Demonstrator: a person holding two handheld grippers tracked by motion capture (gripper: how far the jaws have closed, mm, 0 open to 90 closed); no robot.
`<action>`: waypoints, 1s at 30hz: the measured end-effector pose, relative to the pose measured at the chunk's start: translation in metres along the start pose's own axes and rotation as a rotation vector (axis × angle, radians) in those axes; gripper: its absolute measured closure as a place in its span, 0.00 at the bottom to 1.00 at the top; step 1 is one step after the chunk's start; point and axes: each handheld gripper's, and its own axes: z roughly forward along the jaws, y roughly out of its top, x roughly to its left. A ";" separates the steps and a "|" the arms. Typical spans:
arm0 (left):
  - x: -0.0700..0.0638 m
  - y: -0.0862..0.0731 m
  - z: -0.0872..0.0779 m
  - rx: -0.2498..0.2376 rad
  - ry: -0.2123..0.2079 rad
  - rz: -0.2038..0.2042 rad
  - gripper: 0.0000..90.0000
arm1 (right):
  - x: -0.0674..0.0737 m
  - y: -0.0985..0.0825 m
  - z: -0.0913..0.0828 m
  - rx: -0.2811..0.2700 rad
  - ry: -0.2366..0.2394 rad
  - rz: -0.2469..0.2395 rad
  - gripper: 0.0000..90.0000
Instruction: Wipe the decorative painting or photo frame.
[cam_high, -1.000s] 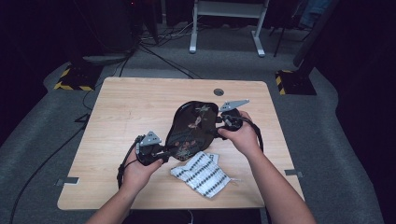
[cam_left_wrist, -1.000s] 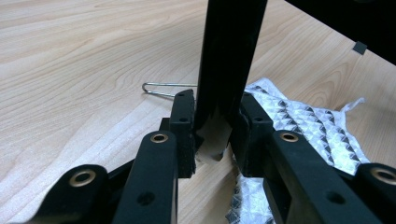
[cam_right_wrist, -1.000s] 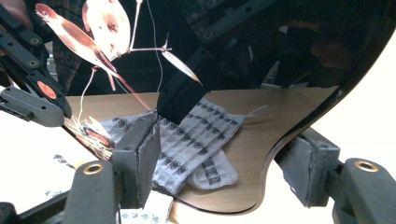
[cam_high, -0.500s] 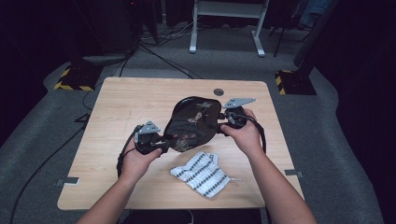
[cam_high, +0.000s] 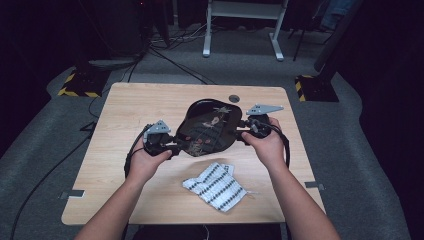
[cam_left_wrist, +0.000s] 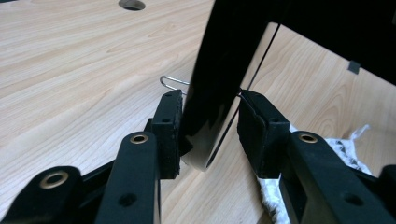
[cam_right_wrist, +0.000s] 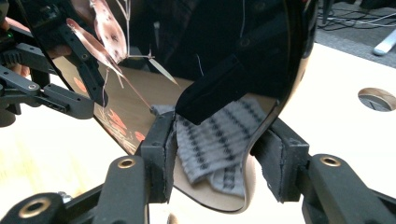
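A glossy black tray (cam_high: 210, 125) with a pink flower pattern hangs tilted above the wooden table (cam_high: 125, 110), held between both grippers. My left gripper (cam_high: 180, 146) has the tray's near-left rim (cam_left_wrist: 219, 70) between its jaws. One pad lies flat on the tray's back and the other meets the rim edge; these jaws have just been opening. My right gripper (cam_high: 242, 131) holds the right rim (cam_right_wrist: 224, 46), its jaws having just been closing around it. A white cloth with dark dots (cam_high: 215, 186) lies on the table below the tray.
A round cable hole (cam_high: 234, 99) sits in the table behind the tray. A thin wire loop (cam_left_wrist: 170, 83) lies on the wood just past the left jaws. A white desk frame (cam_high: 245, 30) and floor cables stand beyond the table.
Both hands have lifted the tray off the table and carried it away from the person. The tray now stands apart from the cloth, which stays flat near the front edge.
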 end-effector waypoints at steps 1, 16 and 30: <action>0.001 0.001 0.001 -0.005 0.000 -0.003 0.68 | 0.001 0.000 -0.001 -0.006 -0.005 0.009 0.58; 0.017 0.009 0.010 0.027 -0.048 0.027 0.61 | 0.011 -0.007 -0.012 -0.013 -0.045 0.054 0.62; 0.034 0.012 0.025 0.072 -0.106 0.049 0.58 | 0.014 -0.019 -0.011 -0.014 -0.060 0.106 0.63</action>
